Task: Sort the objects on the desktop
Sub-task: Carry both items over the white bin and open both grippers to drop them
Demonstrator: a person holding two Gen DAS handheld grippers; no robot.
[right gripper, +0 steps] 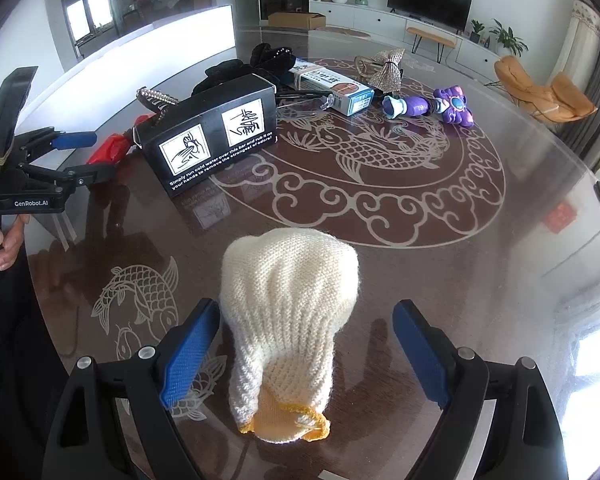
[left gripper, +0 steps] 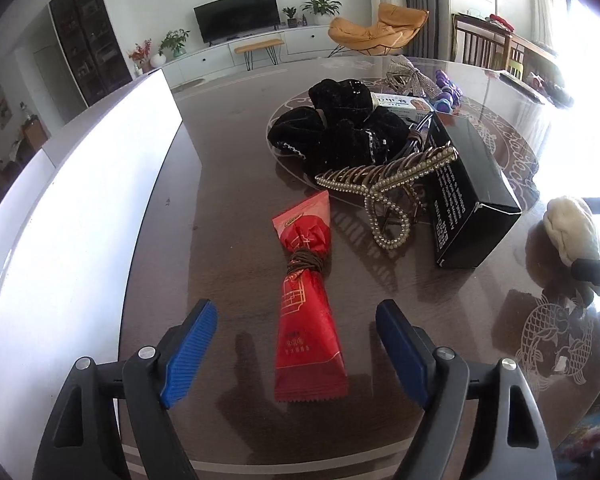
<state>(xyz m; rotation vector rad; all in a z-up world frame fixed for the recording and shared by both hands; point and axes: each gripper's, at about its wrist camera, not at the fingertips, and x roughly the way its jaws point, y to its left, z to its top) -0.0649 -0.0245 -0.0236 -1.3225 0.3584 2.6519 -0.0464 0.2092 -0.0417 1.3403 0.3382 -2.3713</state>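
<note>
Both grippers' jaws are held apart: red snack packet, light and crinkly, is best pinched mid-body; knitted glove, soft, at its cuff.

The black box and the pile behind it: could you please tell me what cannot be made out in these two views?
- Red snack packet: right wrist view, mostly hidden by the black box.
- Medicine carton: left wrist view, largely covered by the black scrunchies.
- White bin: both views, overexposed; its contents are unseen.
- Purple toy: left wrist view, small and partly hidden.
</note>
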